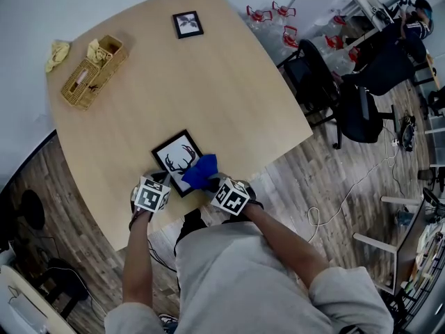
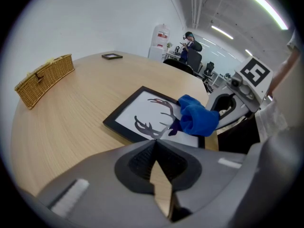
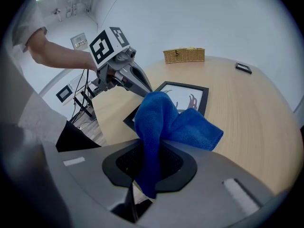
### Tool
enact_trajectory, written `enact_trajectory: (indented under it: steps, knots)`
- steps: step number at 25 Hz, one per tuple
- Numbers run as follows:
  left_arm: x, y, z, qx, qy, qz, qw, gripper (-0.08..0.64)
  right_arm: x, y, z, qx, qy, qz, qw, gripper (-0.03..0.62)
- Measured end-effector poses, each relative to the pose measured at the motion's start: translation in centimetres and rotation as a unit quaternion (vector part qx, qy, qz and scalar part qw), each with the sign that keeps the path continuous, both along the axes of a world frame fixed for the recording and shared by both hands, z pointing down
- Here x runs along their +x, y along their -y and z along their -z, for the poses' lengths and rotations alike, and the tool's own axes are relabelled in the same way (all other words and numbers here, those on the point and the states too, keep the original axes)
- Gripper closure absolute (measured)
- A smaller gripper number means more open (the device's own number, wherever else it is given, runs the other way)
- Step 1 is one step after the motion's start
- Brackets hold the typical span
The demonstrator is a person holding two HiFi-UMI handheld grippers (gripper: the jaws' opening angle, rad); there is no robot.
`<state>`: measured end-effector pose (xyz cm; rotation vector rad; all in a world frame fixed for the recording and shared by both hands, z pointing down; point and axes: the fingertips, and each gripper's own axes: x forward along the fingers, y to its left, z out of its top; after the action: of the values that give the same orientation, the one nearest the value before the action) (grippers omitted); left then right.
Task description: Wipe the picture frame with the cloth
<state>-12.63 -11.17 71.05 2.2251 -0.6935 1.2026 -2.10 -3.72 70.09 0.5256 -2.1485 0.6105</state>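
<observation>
A black picture frame (image 1: 177,160) with an antler print lies flat near the table's front edge. My right gripper (image 1: 211,182) is shut on a blue cloth (image 1: 201,171), which bunches over the frame's near right part. In the right gripper view the cloth (image 3: 164,122) rises from between the jaws and hides part of the frame (image 3: 187,96). My left gripper (image 1: 163,181) is at the frame's near left corner. Its jaws (image 2: 155,142) are together, with only table showing behind them, and the frame (image 2: 142,118) lies just ahead.
A small black frame (image 1: 188,24) lies at the table's far side. A wicker basket (image 1: 94,70) holding a yellow cloth stands far left, and another yellow cloth (image 1: 57,53) lies beside it. Office chairs (image 1: 361,82) stand right of the table (image 1: 229,96).
</observation>
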Motion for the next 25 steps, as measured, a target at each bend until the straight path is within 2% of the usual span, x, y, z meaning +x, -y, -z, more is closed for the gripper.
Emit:
enact_trajectory:
  steps: [5, 15, 25]
  knots:
    - [0.0, -0.1, 0.0, 0.002, -0.01, 0.004, 0.9999, 0.508, -1.6, -0.7, 0.0, -0.006, 0.003, 0.005, 1.0, 0.54]
    - [0.0, -0.2, -0.1, 0.009, -0.022, 0.0, 0.9997, 0.508, -2.5, -0.4, -0.2, 0.01, -0.012, -0.026, 1.0, 0.54]
    - [0.8, -0.2, 0.6, 0.005, -0.032, 0.001, 0.9995, 0.508, -3.7, 3.8, -0.8, 0.018, -0.045, -0.025, 0.998, 0.54]
